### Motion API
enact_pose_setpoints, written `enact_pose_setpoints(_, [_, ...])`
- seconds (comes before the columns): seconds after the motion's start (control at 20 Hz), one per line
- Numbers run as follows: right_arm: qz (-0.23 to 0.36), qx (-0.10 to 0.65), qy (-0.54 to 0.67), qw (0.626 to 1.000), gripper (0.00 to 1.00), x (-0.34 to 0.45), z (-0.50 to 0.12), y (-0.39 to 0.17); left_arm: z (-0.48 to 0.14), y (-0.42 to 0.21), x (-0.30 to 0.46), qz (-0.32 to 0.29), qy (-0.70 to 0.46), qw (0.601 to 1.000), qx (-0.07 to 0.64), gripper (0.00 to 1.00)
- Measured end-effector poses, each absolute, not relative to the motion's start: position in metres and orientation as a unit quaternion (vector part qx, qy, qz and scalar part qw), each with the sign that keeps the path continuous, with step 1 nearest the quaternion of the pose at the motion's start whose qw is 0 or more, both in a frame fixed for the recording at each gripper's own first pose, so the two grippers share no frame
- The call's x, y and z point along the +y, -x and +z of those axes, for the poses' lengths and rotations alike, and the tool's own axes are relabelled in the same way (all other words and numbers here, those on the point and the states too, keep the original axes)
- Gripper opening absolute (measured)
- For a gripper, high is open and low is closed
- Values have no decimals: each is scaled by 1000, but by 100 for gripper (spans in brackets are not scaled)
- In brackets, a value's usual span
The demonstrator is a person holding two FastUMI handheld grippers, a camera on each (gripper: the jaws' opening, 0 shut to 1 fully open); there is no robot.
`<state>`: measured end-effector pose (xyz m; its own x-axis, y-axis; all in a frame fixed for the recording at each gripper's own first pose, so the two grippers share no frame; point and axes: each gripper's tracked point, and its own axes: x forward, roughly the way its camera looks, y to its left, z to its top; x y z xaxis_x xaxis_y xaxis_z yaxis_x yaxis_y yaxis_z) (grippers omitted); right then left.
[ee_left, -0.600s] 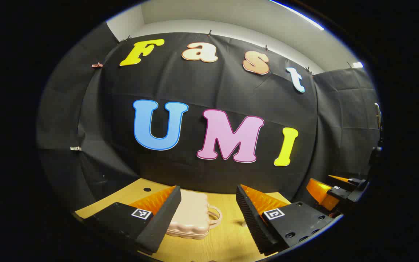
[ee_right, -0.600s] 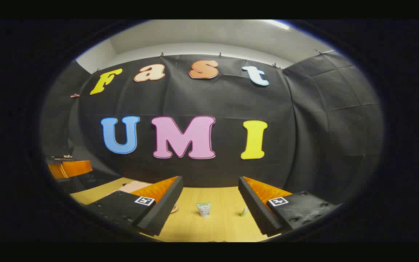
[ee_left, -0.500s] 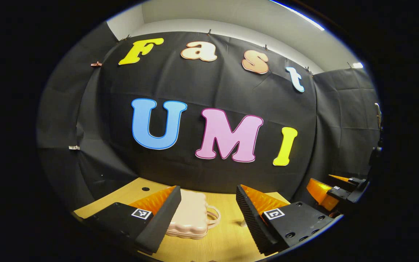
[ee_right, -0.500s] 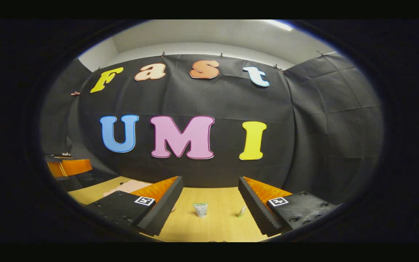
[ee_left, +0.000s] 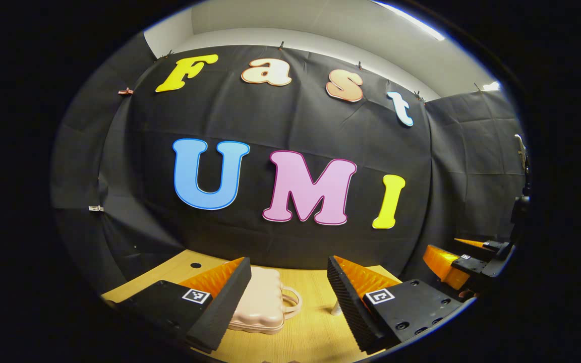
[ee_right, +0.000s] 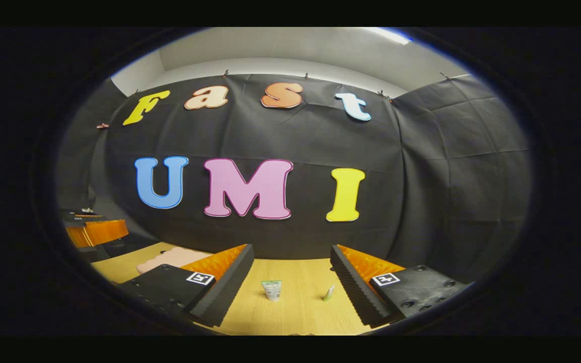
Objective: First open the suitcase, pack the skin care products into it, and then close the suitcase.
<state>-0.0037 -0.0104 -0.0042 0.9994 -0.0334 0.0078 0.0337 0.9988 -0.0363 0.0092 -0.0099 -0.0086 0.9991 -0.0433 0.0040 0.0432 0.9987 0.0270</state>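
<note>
Suitcase: your pink suitcase [ee_left: 263, 307] lies flat and shut on the wooden surface [ee_left: 305, 338], handle pointing to 3 o'clock; in the left gripper view it sits at about 7 o'clock, half tucked behind your left finger.
Skin care: in the right gripper view a small tube [ee_right: 272, 290] stands on its cap at 6 o'clock, a slimmer tilted tube [ee_right: 329, 292] just to its 3 o'clock side, both well apart from the suitcase.
Left claw: your left claw [ee_left: 288, 297] hangs released above the surface, fingers spread wide, gripping nothing.
Right claw: your right claw [ee_right: 290, 285] is released too, the small tube framed between its fingers but farther off, untouched.
Neighbours: your right claw also shows at 4 o'clock in the left gripper view.
</note>
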Motion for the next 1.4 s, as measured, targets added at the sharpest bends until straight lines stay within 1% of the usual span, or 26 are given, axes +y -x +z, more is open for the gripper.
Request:
enact_pose_setpoints(0.05, [-19,-3,20,1000,100,-12,-5,5,-10,-12,-10,-23,-14,1000,0,96])
enact_pose_setpoints(0.25, [-31,9,16,999,100,-24,-15,6,-16,-19,-9,-24,-19,999,10,96])
enact_pose_setpoints(0.4, [-32,19,17,999,100,-29,-20,3,-20,-28,-20,-37,-12,999,22,96])
enact_pose_setpoints(0.45, [-31,19,17,999,100,-29,-19,1,-24,-34,-25,-44,-9,998,32,96])
enact_pose_setpoints(0.5, [-31,17,18,999,97,-30,-17,-1,-27,-41,-31,-54,-10,998,37,95])
enact_pose_setpoints(0.6, [-30,12,17,999,97,-34,-13,-8,-30,-65,-41,-70,-21,996,43,96])
enact_pose_setpoints(0.65, [-27,12,14,999,100,-35,-14,-12,-36,-78,-46,-77,-27,995,53,96])
enact_pose_setpoints(0.7, [-23,13,12,1000,97,-36,-15,-16,-44,-93,-52,-82,-29,994,63,96])
enact_pose_setpoints(0.75, [-21,15,13,1000,97,-39,-18,-21,-53,-108,-57,-84,-28,993,72,95])
enact_pose_setpoints(0.8, [-19,17,15,1000,100,-42,-21,-26,-62,-125,-61,-84,-28,993,80,96])
enact_pose_setpoints(0.85, [-18,20,17,999,97,-46,-25,-31,-73,-141,-66,-86,-27,992,91,96])
enact_pose_setpoints(0.9, [-19,25,19,999,100,-51,-30,-35,-91,-160,-70,-87,-27,990,107,96])
enact_pose_setpoints(0.95, [-19,30,20,999,100,-55,-36,-41,-108,-176,-73,-87,-26,988,124,96])
enact_pose_setpoints(1.0, [-19,33,21,999,97,-60,-42,-45,-125,-189,-77,-89,-27,985,144,96])
enact_pose_setpoints(1.1, [-19,42,31,998,97,-67,-56,-57,-159,-214,-82,-92,-38,980,173,96])
enact_pose_setpoints(1.2, [-26,59,37,997,97,-76,-73,-63,-191,-235,-79,-85,-46,974,205,96])
enact_pose_setpoints(1.25, [-28,69,32,997,94,-78,-83,-66,-204,-244,-78,-80,-41,971,220,96])
enact_pose_setpoints(1.3, [-29,81,23,996,94,-79,-94,-67,-220,-254,-76,-72,-35,969,232,96])
enact_pose_setpoints(1.35, [-27,98,14,995,98,-78,-107,-68,-232,-262,-73,-64,-31,967,244,96])
enact_pose_setpoints(1.4, [-27,114,9,993,97,-78,-120,-69,-245,-269,-70,-62,-31,964,258,96])
